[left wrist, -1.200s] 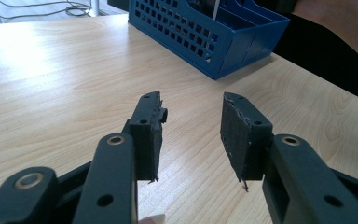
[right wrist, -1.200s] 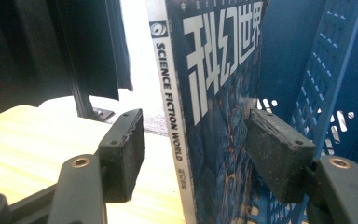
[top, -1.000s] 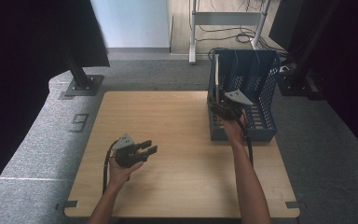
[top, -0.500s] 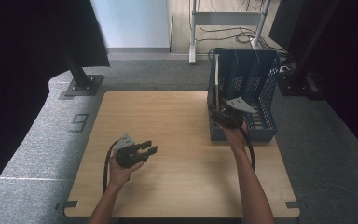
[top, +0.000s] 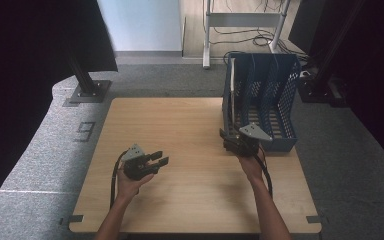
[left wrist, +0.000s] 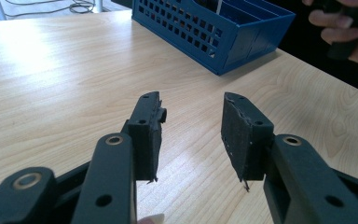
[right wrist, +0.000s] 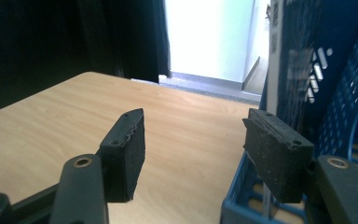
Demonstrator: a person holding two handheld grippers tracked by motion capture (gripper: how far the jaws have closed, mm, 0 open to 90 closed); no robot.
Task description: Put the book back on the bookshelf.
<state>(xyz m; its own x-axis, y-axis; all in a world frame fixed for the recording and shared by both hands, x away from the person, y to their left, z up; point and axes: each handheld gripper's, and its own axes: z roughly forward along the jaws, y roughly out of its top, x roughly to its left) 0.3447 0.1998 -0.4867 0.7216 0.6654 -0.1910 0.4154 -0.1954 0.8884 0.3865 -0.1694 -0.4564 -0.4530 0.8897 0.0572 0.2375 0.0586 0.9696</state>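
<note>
A blue slotted file rack (top: 280, 95) stands at the table's far right, with a thin white sheet or folder (top: 231, 90) upright in its leftmost slot. My right gripper (top: 226, 136) hovers at the rack's near left corner, open, with nothing between its jaws. In the right gripper view the rack's wall (right wrist: 335, 93) and the white sheet (right wrist: 284, 46) rise just past the right jaw of that gripper (right wrist: 196, 116). My left gripper (top: 161, 158) is held low over the near left of the table, open and empty. In the left gripper view this gripper (left wrist: 191, 100) points toward the rack (left wrist: 214, 32).
The wooden table (top: 180, 125) has bare room across its middle and left. The hand holding the right gripper (left wrist: 345, 28) is at the top right of the left gripper view. Beyond the table are grey carpet, a black stand base (top: 87, 90) and a white frame (top: 207, 30).
My right gripper has drawn back from the rack's slots toward the near edge of the table and sunk a little. The left gripper has kept still.
</note>
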